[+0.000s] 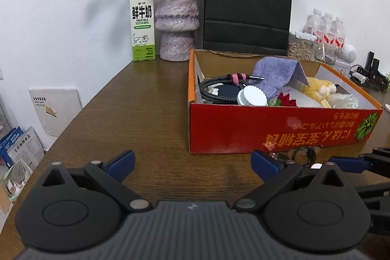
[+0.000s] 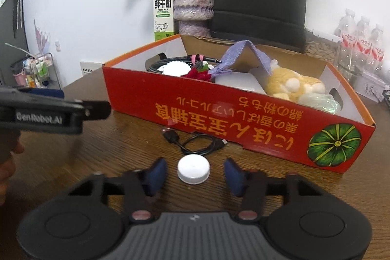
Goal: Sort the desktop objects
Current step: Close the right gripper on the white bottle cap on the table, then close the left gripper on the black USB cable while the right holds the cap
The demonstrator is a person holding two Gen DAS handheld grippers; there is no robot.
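A white round cap [image 2: 193, 169] lies on the wooden table between the blue pads of my right gripper [image 2: 194, 162]. A gap shows on each side of the cap, so the pads do not press it. Just beyond it lies a short black cable [image 2: 195, 143], in front of the red cardboard box [image 2: 243, 118]. The box holds a purple cloth [image 1: 275, 74], a braided cable [image 1: 214, 87], a white lid [image 1: 252, 95] and a yellow plush toy [image 2: 292, 85]. My left gripper [image 1: 192, 157] stands wide open over bare table left of the box [image 1: 280, 130], with nothing between its fingers.
A milk carton [image 1: 142, 23], a purple vase [image 1: 176, 21] with dried roses and a black paper bag [image 1: 247, 6] stand behind the box by the wall. Water bottles [image 1: 326, 28] and a jar stand at the back right. The table's left edge drops off near the left gripper.
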